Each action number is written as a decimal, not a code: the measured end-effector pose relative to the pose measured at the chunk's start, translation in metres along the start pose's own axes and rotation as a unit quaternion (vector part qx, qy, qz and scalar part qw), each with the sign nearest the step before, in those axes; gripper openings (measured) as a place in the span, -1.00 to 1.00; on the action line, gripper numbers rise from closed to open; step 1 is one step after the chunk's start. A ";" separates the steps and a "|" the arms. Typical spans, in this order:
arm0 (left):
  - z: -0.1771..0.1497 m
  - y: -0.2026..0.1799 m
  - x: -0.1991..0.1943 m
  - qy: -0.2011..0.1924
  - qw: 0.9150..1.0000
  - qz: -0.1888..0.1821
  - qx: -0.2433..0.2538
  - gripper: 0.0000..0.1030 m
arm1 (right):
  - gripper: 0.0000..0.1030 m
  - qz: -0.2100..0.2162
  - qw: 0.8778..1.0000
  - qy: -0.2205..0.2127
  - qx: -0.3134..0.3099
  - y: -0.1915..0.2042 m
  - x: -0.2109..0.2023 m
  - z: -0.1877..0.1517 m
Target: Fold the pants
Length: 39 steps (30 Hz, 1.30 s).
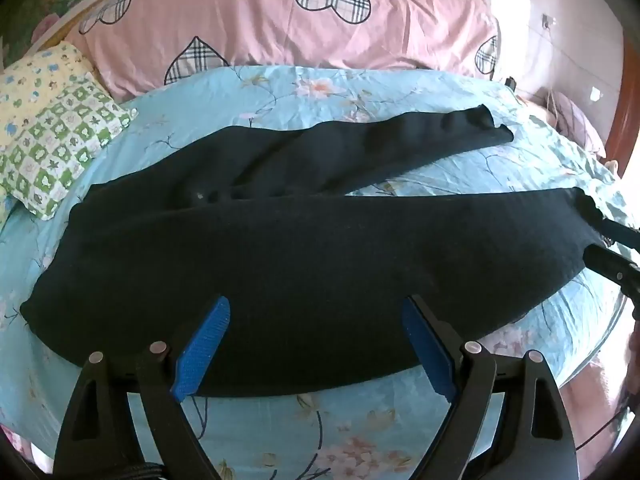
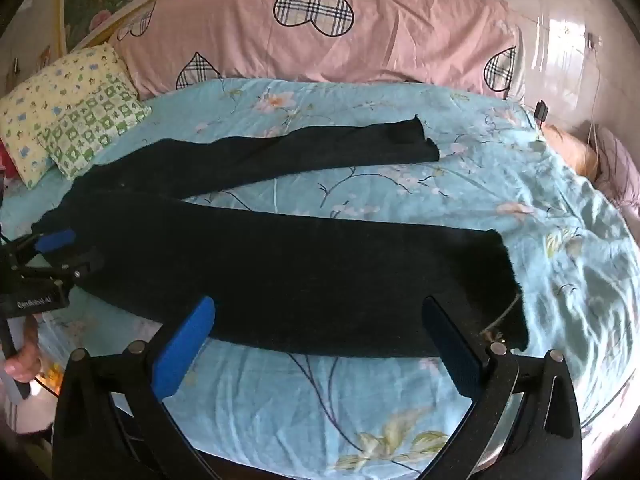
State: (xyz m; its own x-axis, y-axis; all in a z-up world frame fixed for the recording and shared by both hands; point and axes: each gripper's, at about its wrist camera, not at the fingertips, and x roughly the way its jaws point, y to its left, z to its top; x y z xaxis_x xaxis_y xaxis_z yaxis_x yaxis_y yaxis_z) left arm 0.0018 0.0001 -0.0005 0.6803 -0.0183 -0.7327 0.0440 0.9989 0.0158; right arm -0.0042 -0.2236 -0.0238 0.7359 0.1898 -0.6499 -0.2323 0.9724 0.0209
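Black pants [image 1: 280, 248] lie spread across the blue bed [image 1: 320, 88], legs parted. Both claws, left [image 1: 316, 308] and right [image 2: 320, 308], gape wide, empty, at the near edge. Pillows [image 1: 52, 136] sit far left.

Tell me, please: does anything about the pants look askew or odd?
Yes. The pants lie flat on the bed, but the legs splay apart: the far leg angles away from the near one, with sheet showing between.
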 end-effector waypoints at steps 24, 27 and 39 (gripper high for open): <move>0.003 -0.004 0.009 0.008 1.000 0.013 0.010 0.73 | 1.00 0.049 0.998 -0.016 0.024 0.011 0.007 0.002; 0.004 -0.005 0.009 0.007 1.000 0.006 0.011 0.73 | 1.00 0.050 0.998 -0.013 0.026 0.012 0.009 0.002; 0.007 -0.008 0.008 0.006 1.000 -0.001 0.015 0.73 | 1.00 0.052 0.998 -0.021 0.018 0.014 0.007 0.008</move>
State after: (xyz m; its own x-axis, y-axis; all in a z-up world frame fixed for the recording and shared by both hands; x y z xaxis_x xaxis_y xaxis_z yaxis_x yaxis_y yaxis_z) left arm 0.0125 -0.0080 -0.0019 0.6711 -0.0197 -0.7411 0.0678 0.9971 0.0349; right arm 0.0023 -0.2072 -0.0217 0.7347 0.2949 -0.6110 -0.2865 0.9512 0.1146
